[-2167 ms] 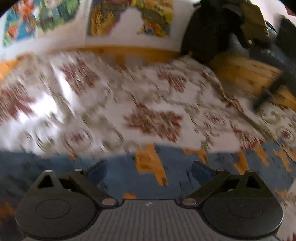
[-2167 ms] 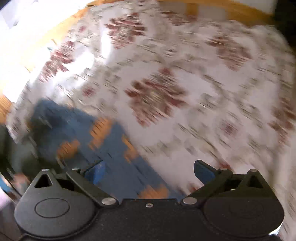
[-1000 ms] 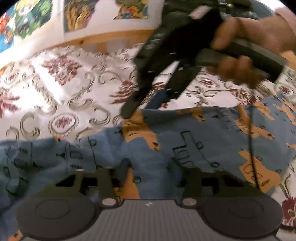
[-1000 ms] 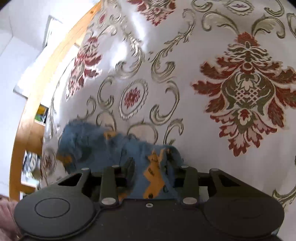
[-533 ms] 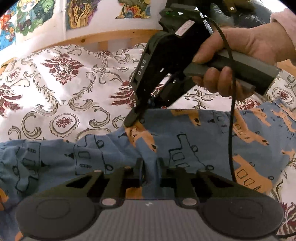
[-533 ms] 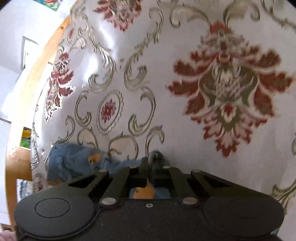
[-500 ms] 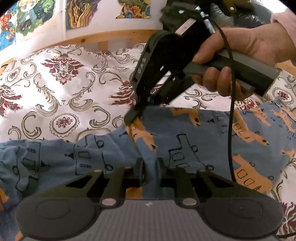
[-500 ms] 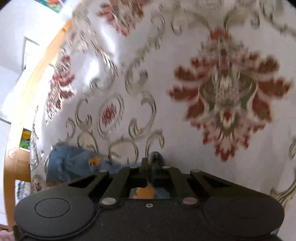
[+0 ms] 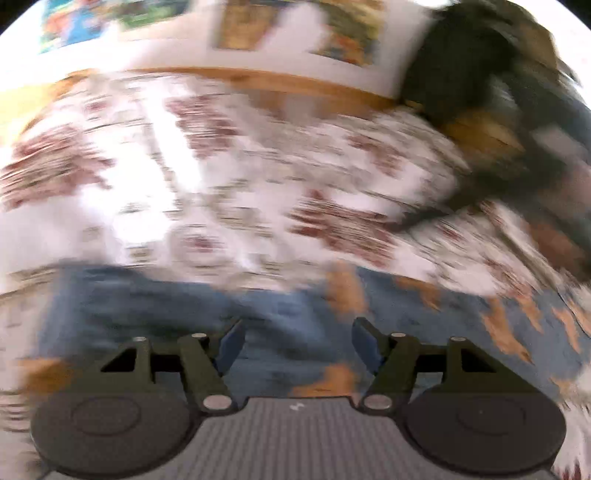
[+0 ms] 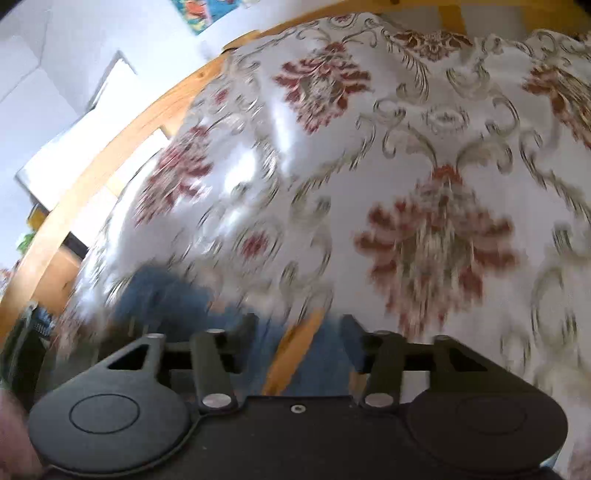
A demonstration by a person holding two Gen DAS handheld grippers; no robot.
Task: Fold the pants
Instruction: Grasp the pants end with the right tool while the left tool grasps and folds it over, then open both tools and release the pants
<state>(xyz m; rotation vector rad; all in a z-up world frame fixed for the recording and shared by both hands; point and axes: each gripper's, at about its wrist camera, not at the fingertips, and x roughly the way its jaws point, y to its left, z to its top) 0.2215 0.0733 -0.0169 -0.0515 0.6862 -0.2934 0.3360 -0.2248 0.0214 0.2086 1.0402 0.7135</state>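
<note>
Blue pants with orange print [image 9: 280, 314] lie across the white floral bedspread [image 9: 229, 177] in the blurred left wrist view. My left gripper [image 9: 297, 341] hangs open just above the cloth, nothing between its fingers. In the right wrist view the same pants [image 10: 295, 354] show as a blue and orange patch under the open right gripper [image 10: 299, 325], whose fingers stand apart over the fabric without pinching it. A dark blur at the right of the left wrist view is the right gripper [image 9: 491, 192]; its fingertips are too smeared to make out.
A wooden bed frame [image 10: 122, 147] runs along the left and far sides of the bedspread [image 10: 424, 166]. Colourful posters [image 9: 236, 26] hang on the wall behind. Dark clothing or a bag [image 9: 480, 55] is piled at the far right corner.
Both grippers were shut on the pants half a second ago and have let go and opened. Both cameras have pulled back and up, and the views are blurred by motion.
</note>
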